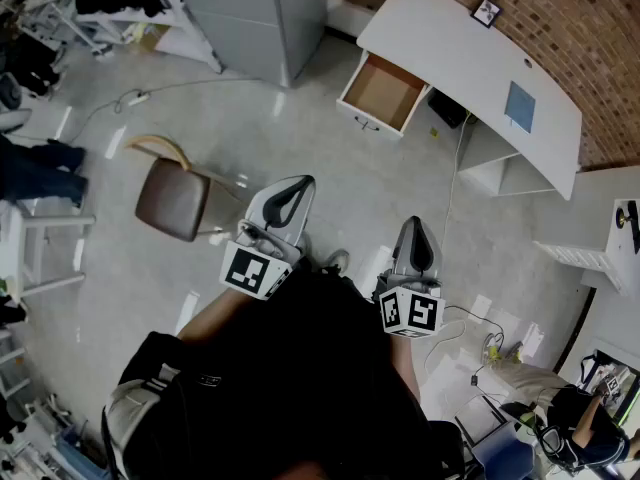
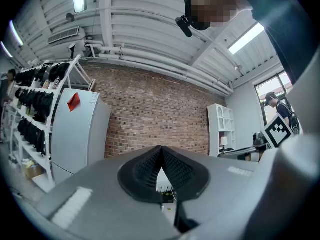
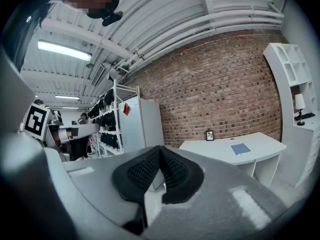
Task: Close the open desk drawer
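Note:
The white desk (image 1: 470, 68) stands against the brick wall at the upper right of the head view. Its drawer (image 1: 383, 93) is pulled out at the desk's left end and shows a bare wooden inside. Both grippers are held in front of the person, well short of the drawer. My left gripper (image 1: 298, 185) is shut with nothing in it, and its pads meet in the left gripper view (image 2: 161, 150). My right gripper (image 1: 415, 228) is also shut and empty (image 3: 160, 150). The right gripper view shows the desk top (image 3: 235, 146); the jaws hide the drawer there.
A brown chair (image 1: 175, 198) stands on the floor left of my left gripper. A grey cabinet (image 1: 260, 18) is left of the desk. On the desk lie a blue book (image 1: 519, 106) and a small picture frame (image 1: 487, 11). A white shelf unit (image 1: 590, 253) stands at the right.

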{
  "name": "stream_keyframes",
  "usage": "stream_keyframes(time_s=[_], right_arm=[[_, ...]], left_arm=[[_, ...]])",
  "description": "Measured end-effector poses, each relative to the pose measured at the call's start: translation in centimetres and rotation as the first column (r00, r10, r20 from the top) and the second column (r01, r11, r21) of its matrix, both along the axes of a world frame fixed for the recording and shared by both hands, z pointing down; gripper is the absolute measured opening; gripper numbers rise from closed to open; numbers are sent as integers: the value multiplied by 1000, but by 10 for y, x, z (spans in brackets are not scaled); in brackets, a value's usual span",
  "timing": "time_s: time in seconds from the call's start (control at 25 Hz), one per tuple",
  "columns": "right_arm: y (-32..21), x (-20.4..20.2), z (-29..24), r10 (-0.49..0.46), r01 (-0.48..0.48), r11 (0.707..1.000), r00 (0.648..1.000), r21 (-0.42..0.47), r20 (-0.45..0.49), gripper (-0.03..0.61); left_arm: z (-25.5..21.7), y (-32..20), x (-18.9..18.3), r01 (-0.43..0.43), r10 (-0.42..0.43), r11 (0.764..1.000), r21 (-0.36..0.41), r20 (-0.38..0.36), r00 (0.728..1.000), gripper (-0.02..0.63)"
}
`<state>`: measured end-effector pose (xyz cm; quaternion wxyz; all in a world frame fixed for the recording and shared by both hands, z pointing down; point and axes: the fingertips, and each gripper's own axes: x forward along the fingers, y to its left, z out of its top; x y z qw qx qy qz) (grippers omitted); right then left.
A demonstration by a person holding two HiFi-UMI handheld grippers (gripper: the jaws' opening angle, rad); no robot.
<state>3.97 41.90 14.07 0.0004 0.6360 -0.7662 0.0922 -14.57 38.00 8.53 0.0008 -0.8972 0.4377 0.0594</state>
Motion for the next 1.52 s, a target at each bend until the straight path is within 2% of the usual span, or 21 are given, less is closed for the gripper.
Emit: stream_keyframes(time_s=[0.12, 0.84, 0.88, 0.92, 0.96, 1.52], right_arm=[[-2, -2, -1, 0, 0, 1000, 1000, -2, 2, 0], [-10, -8, -5, -3, 2, 999, 1000, 34, 10, 13], [-11, -10, -5, -6, 6, 999, 1000, 34, 13, 64], [-12, -11, -5, -9, 8, 999, 1000, 34, 17, 90], [-12, -12, -5, -10, 10, 999, 1000, 32, 20, 91], [-25, -48, -2, 10, -10, 1000, 1000, 15, 13, 91]], left_arm=[[3, -2, -1, -2, 3, 1000, -20, 24, 1000, 9], [2, -9, -6, 7, -7, 1000, -2, -6, 1000, 5], [3, -9, -8, 6, -6, 1000, -7, -7, 1000, 27], [4, -10, -9, 2, -3, 1000, -11, -9, 1000, 81], [4, -10, -10, -2, 2, 1000, -14, -12, 1000, 101], [11, -24, -40, -57, 57, 998, -24, -6, 998, 106]])
